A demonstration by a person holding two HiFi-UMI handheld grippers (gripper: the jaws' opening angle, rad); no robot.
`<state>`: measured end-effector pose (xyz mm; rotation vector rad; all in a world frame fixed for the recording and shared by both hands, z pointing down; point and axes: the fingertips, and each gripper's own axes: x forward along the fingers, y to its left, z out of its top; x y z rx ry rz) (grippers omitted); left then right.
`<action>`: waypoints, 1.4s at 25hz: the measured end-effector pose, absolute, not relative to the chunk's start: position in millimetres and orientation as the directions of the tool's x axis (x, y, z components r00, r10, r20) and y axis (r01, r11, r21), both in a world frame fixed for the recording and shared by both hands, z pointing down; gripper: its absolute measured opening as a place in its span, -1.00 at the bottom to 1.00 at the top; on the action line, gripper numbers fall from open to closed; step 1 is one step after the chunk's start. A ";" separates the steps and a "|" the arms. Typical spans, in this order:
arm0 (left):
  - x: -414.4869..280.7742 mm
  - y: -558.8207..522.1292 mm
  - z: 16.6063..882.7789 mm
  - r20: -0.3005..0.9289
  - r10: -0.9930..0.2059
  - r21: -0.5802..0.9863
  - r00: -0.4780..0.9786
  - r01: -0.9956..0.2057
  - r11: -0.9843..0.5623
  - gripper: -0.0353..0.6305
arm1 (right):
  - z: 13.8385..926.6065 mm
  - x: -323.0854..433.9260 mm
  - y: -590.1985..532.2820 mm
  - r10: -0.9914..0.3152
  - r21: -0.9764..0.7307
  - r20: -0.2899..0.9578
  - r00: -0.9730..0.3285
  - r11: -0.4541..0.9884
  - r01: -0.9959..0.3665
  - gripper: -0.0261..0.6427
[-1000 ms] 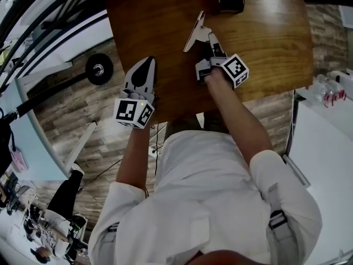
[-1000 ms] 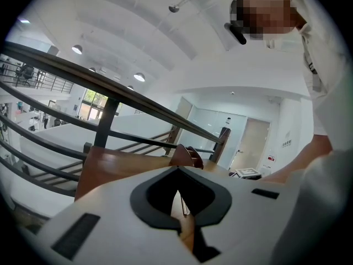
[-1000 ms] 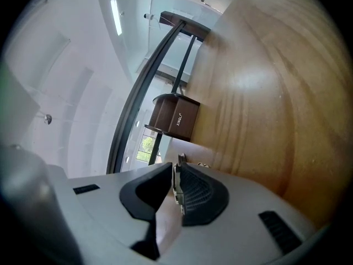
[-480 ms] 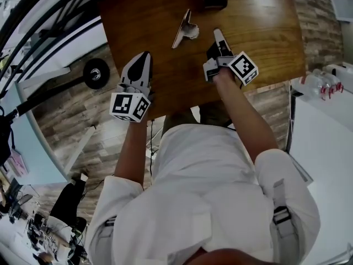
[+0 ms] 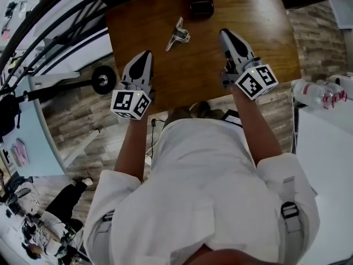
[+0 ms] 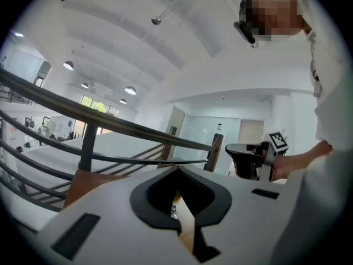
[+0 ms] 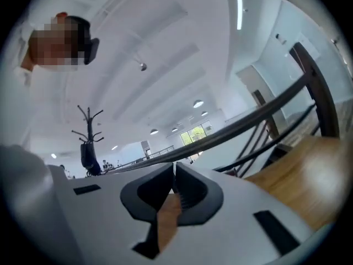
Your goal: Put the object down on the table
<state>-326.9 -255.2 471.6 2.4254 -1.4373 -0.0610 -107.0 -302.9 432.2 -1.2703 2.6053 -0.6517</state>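
The object, a small silver metal clip (image 5: 177, 35), lies by itself on the brown wooden table (image 5: 265, 21), toward its far side. Both grippers rest near the table's front edge, pointing away from the person. My left gripper (image 5: 144, 57) is shut and empty, left of and nearer than the clip. My right gripper (image 5: 225, 35) is shut and empty too, a short way right of the clip. In the left gripper view the jaws (image 6: 177, 169) meet at their tips; in the right gripper view the jaws (image 7: 174, 171) do the same.
A dark boxy object (image 5: 198, 4) sits at the table's far edge behind the clip. A black round weight (image 5: 102, 79) lies on the wood-plank floor at the left, by dark railings. A plastic bottle (image 5: 309, 93) and a white surface (image 5: 325, 164) are at the right.
The right gripper has let go of the clip and drawn back to the right and toward the person. The clip stays on the table. The left gripper has barely moved.
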 end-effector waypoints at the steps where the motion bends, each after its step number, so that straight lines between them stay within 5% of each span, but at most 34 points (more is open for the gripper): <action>1: -318.1 -251.4 462.5 0.116 -0.865 0.282 0.488 -0.851 -0.443 -0.86 | 420.3 -100.1 -295.0 -0.769 -0.402 0.026 -0.639 0.577 -0.711 -0.83; 10: -251.8 -201.9 401.4 0.015 -0.884 0.287 0.466 -0.849 -0.443 -0.85 | 345.3 -13.4 -229.2 -0.735 -0.160 -0.082 -0.673 0.676 -0.719 -0.83; 25: -209.9 -129.6 410.1 0.091 -0.936 0.176 0.341 -0.930 -0.322 -0.86 | 361.8 34.2 -173.3 -0.703 -0.084 -0.050 -0.709 0.710 -0.699 -0.84; 35: -152.9 -98.9 414.1 0.106 -0.904 0.205 0.414 -0.899 -0.388 -0.85 | 388.5 48.0 -141.6 -0.661 -0.115 0.003 -0.750 0.745 -0.657 -0.85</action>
